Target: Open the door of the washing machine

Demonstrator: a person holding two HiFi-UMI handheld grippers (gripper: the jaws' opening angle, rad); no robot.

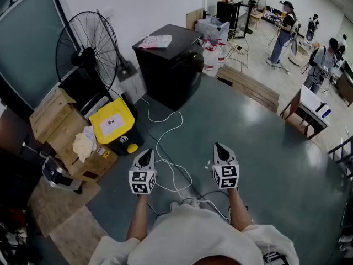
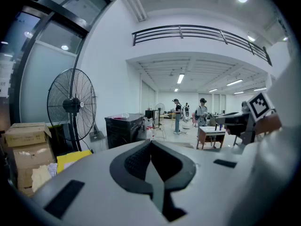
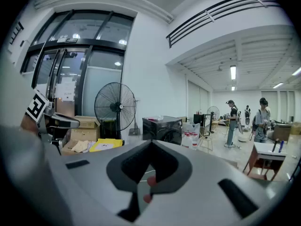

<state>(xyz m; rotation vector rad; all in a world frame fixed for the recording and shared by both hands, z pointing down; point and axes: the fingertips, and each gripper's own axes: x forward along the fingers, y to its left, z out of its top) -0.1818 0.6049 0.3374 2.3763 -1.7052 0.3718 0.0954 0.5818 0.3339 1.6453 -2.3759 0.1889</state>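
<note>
The washing machine (image 1: 171, 65) is a black box standing by the white wall, well ahead of me, its round door (image 1: 192, 66) closed. It also shows as the washing machine (image 2: 123, 130) and the washing machine (image 3: 162, 128) in the two gripper views. My left gripper (image 1: 145, 153) and right gripper (image 1: 219, 148) hover side by side over the grey floor, pointing toward it and far short of it. Both have their jaws together with nothing between them: left gripper (image 2: 150, 143), right gripper (image 3: 151, 144).
A pink packet (image 1: 155, 41) lies on the machine's top. To its left stand a big floor fan (image 1: 88, 51), a yellow bin (image 1: 113, 123) and cardboard boxes (image 1: 52, 117). A white cable (image 1: 165, 142) snakes across the floor. A wooden pallet (image 1: 251, 87), a small table (image 1: 309, 112) and people (image 1: 284, 32) are to the right.
</note>
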